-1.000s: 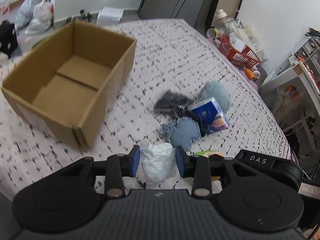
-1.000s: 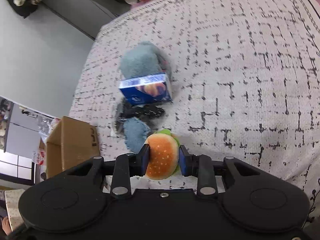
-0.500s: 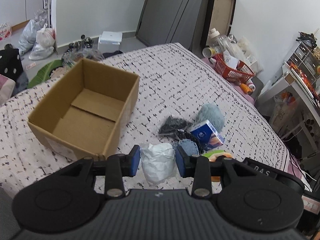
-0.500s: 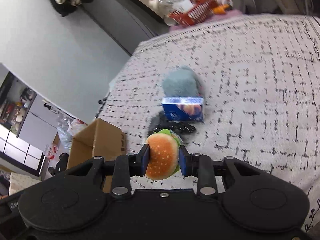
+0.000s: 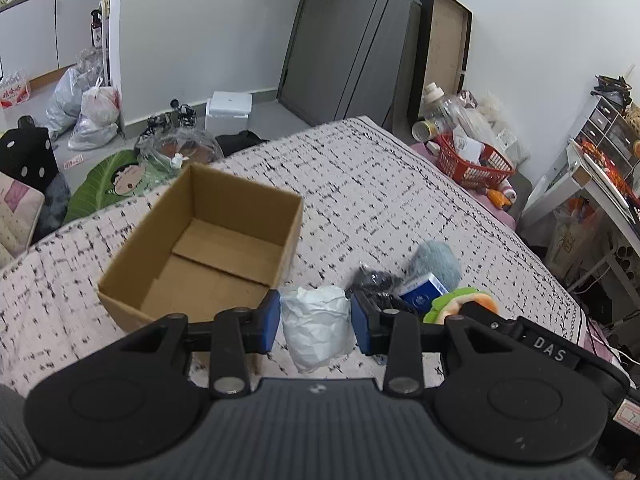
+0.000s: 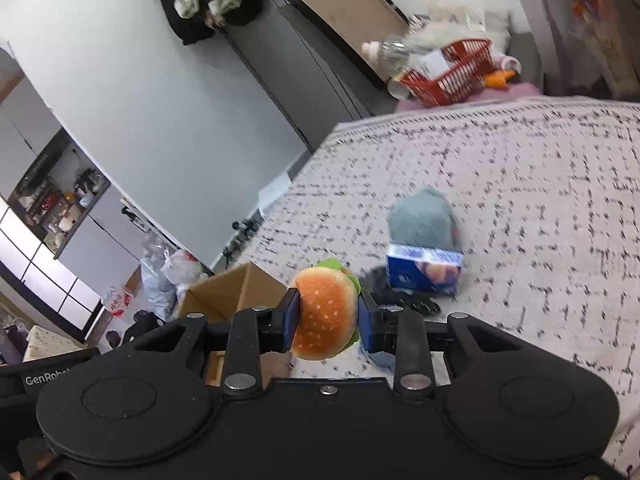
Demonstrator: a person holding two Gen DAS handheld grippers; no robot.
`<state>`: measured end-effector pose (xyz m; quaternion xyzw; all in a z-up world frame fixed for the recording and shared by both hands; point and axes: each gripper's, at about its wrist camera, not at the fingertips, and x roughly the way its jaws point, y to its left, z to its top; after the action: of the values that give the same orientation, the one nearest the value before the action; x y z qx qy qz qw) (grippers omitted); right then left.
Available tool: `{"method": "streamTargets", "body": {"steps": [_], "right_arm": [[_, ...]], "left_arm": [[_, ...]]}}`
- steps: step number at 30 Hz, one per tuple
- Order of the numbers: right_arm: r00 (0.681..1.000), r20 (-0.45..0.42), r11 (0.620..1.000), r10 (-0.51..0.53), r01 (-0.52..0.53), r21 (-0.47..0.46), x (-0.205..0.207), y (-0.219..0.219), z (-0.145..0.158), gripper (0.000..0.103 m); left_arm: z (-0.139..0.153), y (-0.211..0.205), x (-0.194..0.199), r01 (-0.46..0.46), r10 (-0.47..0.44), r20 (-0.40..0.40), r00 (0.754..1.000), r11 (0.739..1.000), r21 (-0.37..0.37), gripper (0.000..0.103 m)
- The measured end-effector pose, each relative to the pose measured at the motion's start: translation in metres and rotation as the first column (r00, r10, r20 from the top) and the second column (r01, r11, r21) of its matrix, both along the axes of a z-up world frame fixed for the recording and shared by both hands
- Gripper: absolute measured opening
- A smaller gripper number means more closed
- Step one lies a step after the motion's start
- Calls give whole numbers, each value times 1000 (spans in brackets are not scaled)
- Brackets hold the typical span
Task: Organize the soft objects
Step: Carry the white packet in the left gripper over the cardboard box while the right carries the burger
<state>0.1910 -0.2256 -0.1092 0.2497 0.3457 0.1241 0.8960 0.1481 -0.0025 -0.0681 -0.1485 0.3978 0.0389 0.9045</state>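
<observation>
crumpled white soft bundle (image 5: 316,326), wrinkled like tissue or thin wrap, pinched between the blue pads (image 5: 269,322) of the left hand-held gripper (image 5: 316,322), clenched on it from both sides and raised above the bed (image 5: 380,184), just in front of the near corner of an open, empty cardboard box (image 5: 208,248). plush burger (image 6: 326,314), orange bun speckled with pale seeds and a green lettuce fringe, squeezed sideways in the right hand-held gripper (image 6: 327,322), grasping it firmly, lifted clear of the bedspread and angled downward; same toy peeking green and orange past the left tool's right finger in the left wrist view. left on the bed, bunched together: fluffy grey-blue plush (image 6: 422,218), a blue carton (image 6: 424,268) leaning against it, a black crinkled item (image 5: 374,282) beside them. box well apart from that pile, to its left in the left wrist view. red basket (image 5: 472,160) with clutter beyond the bed's far edge
</observation>
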Motion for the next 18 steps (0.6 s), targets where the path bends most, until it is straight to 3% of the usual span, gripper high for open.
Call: {"method": "streamTargets", "body": {"steps": [18], "right_arm": [[989,67,992,128,-129,4,17,53,10,30]], "left_arm": [[-10,65,14,-66,67,-10,998,997,35,37]]}}
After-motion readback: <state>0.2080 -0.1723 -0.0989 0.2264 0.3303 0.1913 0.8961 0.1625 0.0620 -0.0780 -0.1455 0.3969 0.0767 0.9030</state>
